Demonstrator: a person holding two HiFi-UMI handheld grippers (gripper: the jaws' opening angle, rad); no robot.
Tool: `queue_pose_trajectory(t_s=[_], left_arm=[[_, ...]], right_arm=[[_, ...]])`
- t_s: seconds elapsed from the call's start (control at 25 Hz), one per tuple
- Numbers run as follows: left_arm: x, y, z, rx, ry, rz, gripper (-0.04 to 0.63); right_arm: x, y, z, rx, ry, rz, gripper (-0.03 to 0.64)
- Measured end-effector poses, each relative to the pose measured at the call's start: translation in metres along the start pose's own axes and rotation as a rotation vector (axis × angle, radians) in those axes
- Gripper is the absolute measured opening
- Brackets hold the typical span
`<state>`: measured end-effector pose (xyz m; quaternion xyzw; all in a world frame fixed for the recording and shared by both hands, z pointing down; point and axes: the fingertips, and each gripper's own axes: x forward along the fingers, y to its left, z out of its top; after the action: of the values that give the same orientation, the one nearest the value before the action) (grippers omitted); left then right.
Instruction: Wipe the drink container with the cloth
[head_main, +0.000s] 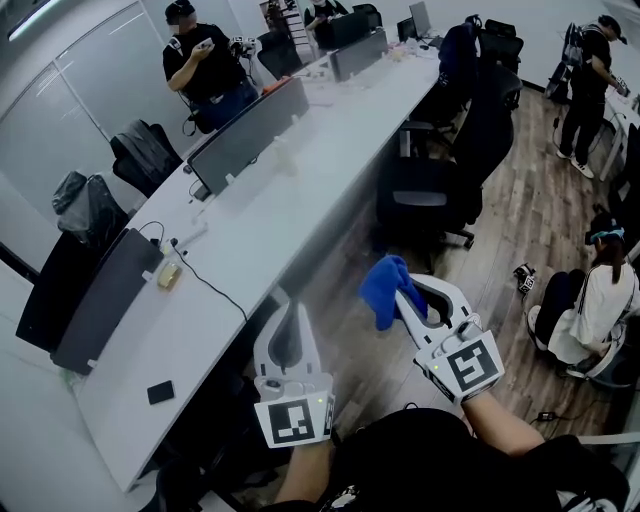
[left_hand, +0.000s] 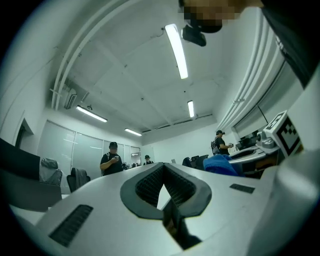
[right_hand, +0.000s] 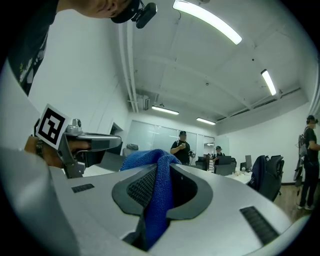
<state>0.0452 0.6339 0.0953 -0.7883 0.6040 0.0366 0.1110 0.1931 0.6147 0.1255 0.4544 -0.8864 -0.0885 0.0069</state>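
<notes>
Long white desk (head_main: 300, 170) at left. A small yellowish item (head_main: 168, 273) on it may be the drink container; I can't confirm.

Left gripper (head_main: 290, 318): jaws together, nothing between them.

Right gripper (head_main: 410, 300): clamped on the blue cloth (head_main: 383, 292), held in the air off the desk.

Risks: the cloth is pinched by one fold and could slip out during wiping. An unsteadied container may tip.

A long white desk (head_main: 330, 150) carries dark monitors (head_main: 250, 135) and a phone (head_main: 160, 392); black chairs (head_main: 430, 195) stand beside.
</notes>
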Motion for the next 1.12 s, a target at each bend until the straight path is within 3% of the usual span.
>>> queue_pose_trajectory(t_s=[0.24,0.68,1.12], left_arm=[[0.001,-0.014,-0.004,0.000,0.014,0.013,0.002],[-0.028,-0.010,-0.020,0.030,0.088,0.119,0.002],[0.002,0.000,-0.032,0.027,0.095,0.134,0.002]], right_arm=[[-0.008,-0.011,-0.003,0.032,0.005,0.006,0.052],[-0.023,-0.044,-0.023,0.044,-0.005,0.006,0.052],[0.013,-0.046,-0.027,0.041,-0.009,0.064,0.052]])
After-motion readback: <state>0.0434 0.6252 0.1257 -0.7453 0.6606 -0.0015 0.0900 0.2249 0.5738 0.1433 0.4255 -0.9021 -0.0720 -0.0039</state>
